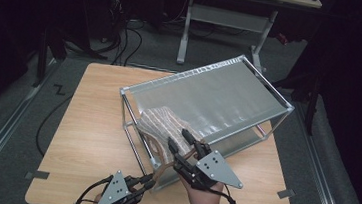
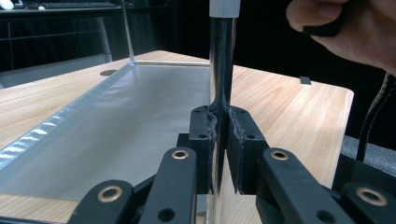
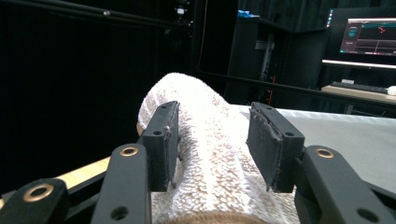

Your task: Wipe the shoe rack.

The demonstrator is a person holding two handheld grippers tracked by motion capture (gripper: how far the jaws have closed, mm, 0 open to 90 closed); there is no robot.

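1. The left gripper point(image 1: 147, 181) is seen clamped on the near corner post point(image 2: 221, 70) of the metal rack point(image 1: 210, 92). In the left gripper view the chrome post stands upright between the two pads point(image 2: 203, 135), which are pressed against it from both sides.

2. The right gripper point(image 1: 179, 138) is held with its jaws parted. In the right gripper view the towel point(image 3: 205, 154) is seen running between the pads point(image 3: 268, 140); a gap is visible on the side of the right pad, while the left pad lies close against the cloth. A firm pinch is not observed; the jaws are recorded as apart.

3. The towel, off-white with faint stripes point(image 1: 159, 125), is draped over the near-left edge of the rack's top shelf. Part is laid on the shelf surface and part hangs down the front, just above and beside the left gripper's post.

4. The right gripper's fingertips are placed over the towel's hanging fold, at the rack's near edge. The hand point(image 1: 204, 199) carrying it enters from the bottom of the high view.

5. The two grippers are near each other, the left one lower and nearer the table edge.

6. The rack stands diagonally on the wooden table point(image 1: 85, 138); a lower shelf is noted beneath the top one.

7. Beyond the table, a second desk frame point(image 1: 227, 18) and cables on the floor point(image 1: 125, 36) are noted.
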